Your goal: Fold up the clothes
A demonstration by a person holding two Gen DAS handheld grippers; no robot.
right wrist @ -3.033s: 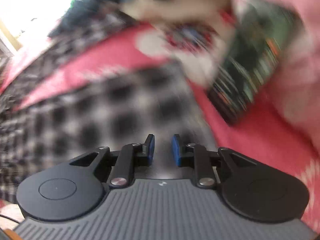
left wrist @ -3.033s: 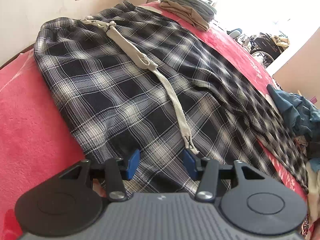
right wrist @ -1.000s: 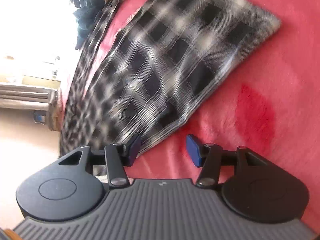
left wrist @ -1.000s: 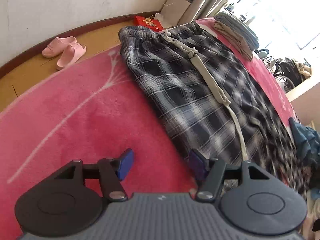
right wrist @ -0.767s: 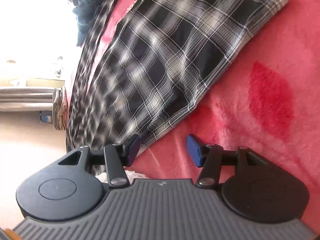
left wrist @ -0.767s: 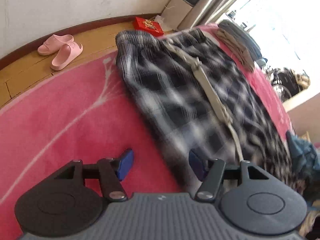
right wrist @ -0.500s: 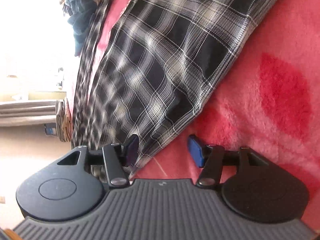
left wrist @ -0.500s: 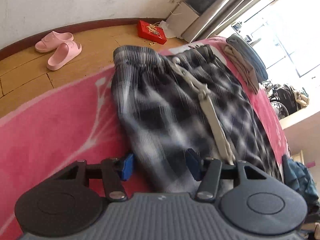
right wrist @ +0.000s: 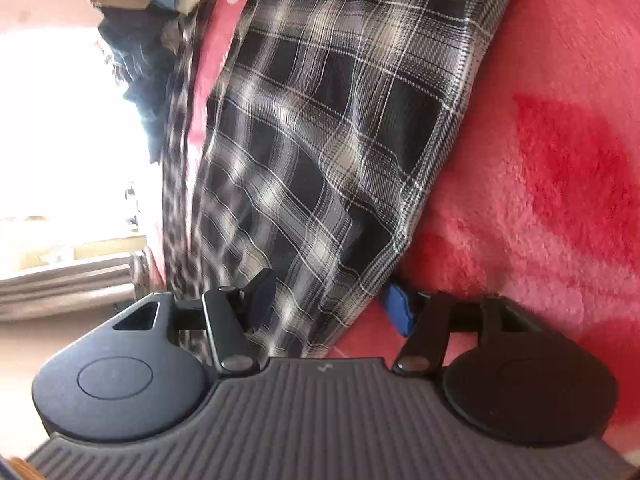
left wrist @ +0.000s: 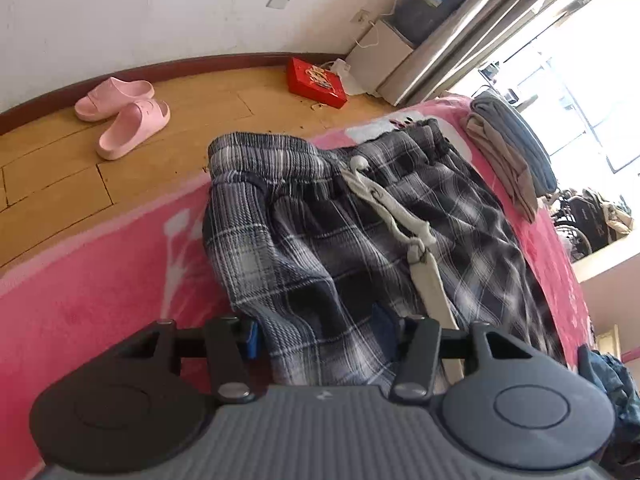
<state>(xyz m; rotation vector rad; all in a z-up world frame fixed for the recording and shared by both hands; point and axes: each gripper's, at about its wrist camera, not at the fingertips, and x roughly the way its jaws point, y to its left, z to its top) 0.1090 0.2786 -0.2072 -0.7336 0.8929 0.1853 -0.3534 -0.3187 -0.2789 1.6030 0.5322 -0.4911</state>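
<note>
Left wrist: ribbed-waist plaid trousers [left wrist: 320, 240] on fuzzy blanket [left wrist: 100, 300].

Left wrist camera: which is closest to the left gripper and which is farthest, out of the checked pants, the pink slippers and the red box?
From the left gripper:
1. Checked pants, right between its fingers, on the pink blanket.
2. Pink slippers, on the wooden floor, up to the left.
3. Red box, on the floor by the far wall.
</note>
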